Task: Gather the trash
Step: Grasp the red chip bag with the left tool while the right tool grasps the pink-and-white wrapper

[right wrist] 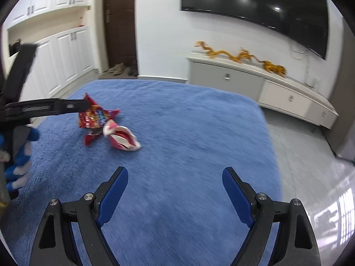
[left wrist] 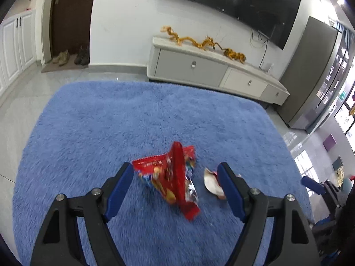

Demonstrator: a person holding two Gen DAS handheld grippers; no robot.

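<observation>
Item: red snack wrapper (left wrist: 170, 177), crumpled and partly upright on the blue shag rug (left wrist: 88, 133), with a smaller red-and-white wrapper (right wrist: 122, 140) touching its side. The left gripper (left wrist: 175, 188) pointed down over the red one, fingers (left wrist: 119, 188) released and wide, straddling it without contact. The right gripper (right wrist: 175, 190) stood well short of both, fingers released, nothing between them. Handling note: foil probably slippery and springy; best pinched across the raised fold, low enough to bite but clear of the pile.
</observation>
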